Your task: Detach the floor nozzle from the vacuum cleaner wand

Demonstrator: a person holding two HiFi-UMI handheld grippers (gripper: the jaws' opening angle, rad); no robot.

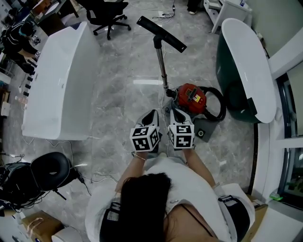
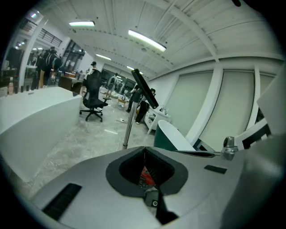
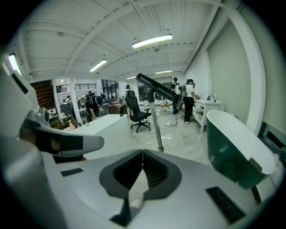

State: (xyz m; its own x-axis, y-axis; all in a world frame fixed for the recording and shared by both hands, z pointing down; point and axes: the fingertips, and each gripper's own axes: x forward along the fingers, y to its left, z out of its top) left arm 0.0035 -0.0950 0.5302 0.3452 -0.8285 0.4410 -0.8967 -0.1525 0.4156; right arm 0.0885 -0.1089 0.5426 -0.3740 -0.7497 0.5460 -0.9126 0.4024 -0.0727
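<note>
The vacuum's red body (image 1: 191, 97) sits on the marble floor just ahead of me. Its metal wand (image 1: 162, 64) stands up from it, with the black floor nozzle (image 1: 161, 33) on the upper end. My left gripper (image 1: 150, 116) and right gripper (image 1: 179, 115) are side by side in front of my chest, short of the vacuum, both shut and empty. In the left gripper view the nozzle (image 2: 144, 88) tops the wand (image 2: 128, 127), beyond the closed gripper (image 2: 144, 150). The right gripper view shows the nozzle (image 3: 156, 88) and wand (image 3: 156, 125) past its shut gripper (image 3: 143, 154).
A white bathtub (image 1: 61, 80) lies to the left, a green and white one (image 1: 246, 66) to the right. The black hose (image 1: 215, 104) loops beside the red body. An office chair (image 1: 109, 14) stands far back, a black stool (image 1: 49, 168) at my left.
</note>
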